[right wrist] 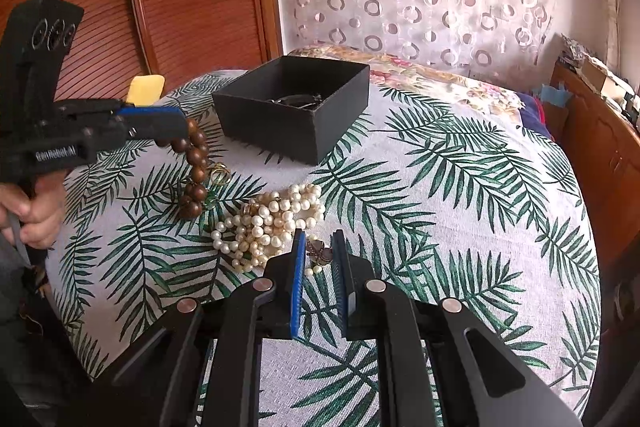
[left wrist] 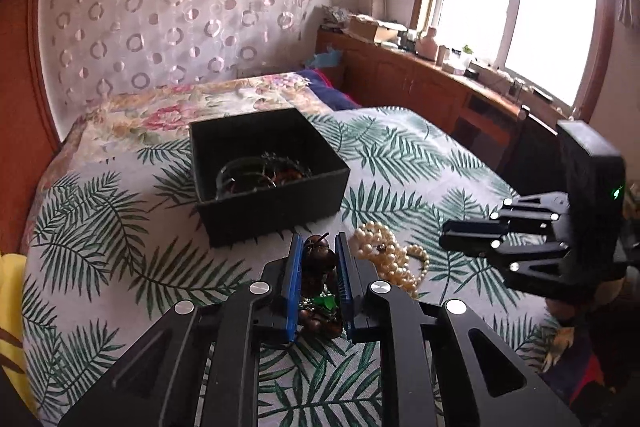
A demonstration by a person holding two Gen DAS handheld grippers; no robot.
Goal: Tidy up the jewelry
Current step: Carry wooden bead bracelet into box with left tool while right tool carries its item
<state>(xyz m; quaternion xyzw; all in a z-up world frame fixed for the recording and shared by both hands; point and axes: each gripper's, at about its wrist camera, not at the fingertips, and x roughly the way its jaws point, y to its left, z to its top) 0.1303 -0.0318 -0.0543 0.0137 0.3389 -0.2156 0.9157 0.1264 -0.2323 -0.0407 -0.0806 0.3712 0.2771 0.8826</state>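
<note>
From the left wrist view, the left gripper (left wrist: 318,247) is clamping a brown wooden bead bracelet (left wrist: 318,263) between its blue pads, the beads bunching up between the fingers and hanging below them. The black box (left wrist: 266,173) is sitting on the bed (left wrist: 420,155) toward its headboard end, just beyond the fingertips, with dark bangles already lying inside it. A pile of pearl necklaces (left wrist: 390,255) is lying on the palm-leaf cover just right of the gripper, and the right gripper (left wrist: 472,239) is hovering near it, its fingers seen from the side, so their gap cannot be told here.

From the right wrist view, the right gripper's (right wrist: 318,251) fingers are standing a little apart, clamping nothing, with a small dark pendant (right wrist: 320,253) lying on the cover between them at the near edge of the pearls (right wrist: 268,223). The left gripper (right wrist: 176,131) is holding the bracelet (right wrist: 194,173) lifted, its lower beads dangling close to the cover, beside a small gold ring (right wrist: 220,175).

The step in hand appears to be carrying the bracelet to the box (right wrist: 296,107). Next it likely needs lifting over the near wall before the fingers are released.
</note>
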